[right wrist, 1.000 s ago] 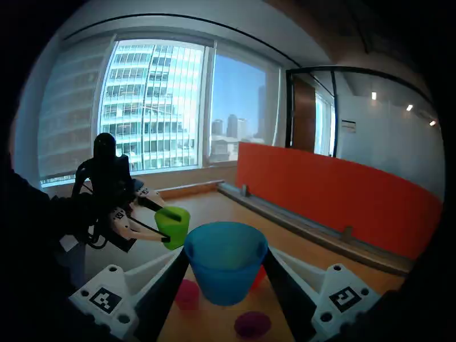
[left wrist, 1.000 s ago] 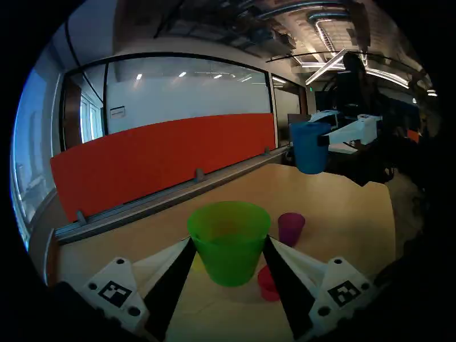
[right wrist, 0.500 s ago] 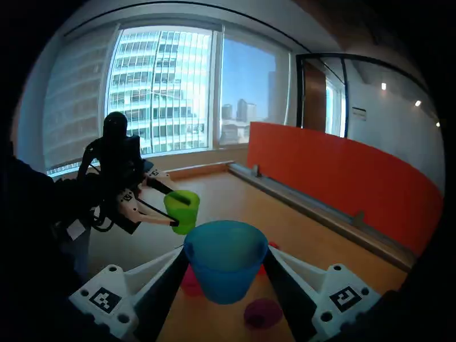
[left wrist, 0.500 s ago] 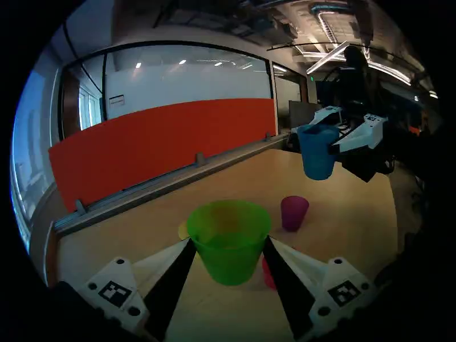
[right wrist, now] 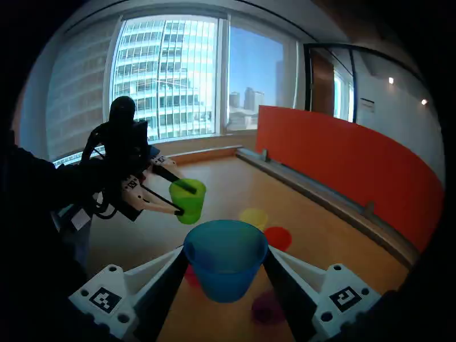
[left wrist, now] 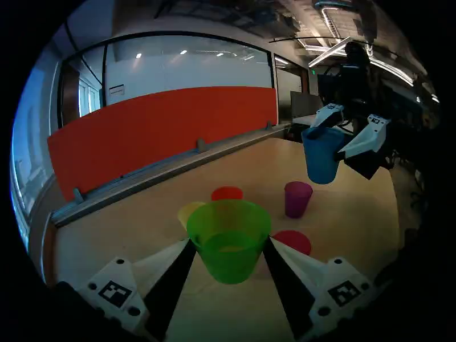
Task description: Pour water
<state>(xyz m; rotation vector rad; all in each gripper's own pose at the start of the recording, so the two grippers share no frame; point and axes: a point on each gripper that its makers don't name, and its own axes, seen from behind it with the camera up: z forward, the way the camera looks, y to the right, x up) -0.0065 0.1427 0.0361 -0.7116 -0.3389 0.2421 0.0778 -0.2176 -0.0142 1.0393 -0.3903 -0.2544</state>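
Left fingers (left wrist: pixel 149 269) tight on green cup (left wrist: pixel 229 242), right fingers (right wrist: pixel 149 275) tight on blue cup (right wrist: pixel 226 268), contents unclear

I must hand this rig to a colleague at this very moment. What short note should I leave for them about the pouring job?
Left tongs: shut on the green cup, held upright above the table.
Right tongs: shut on the blue cup, also upright, apart from the green one.
On the table: purple cup, red cup, yellow cup.
Done: both cups are gripped and lifted.
Left: bring them together and pour; neither is tipped yet. I cannot tell whether either holds water.
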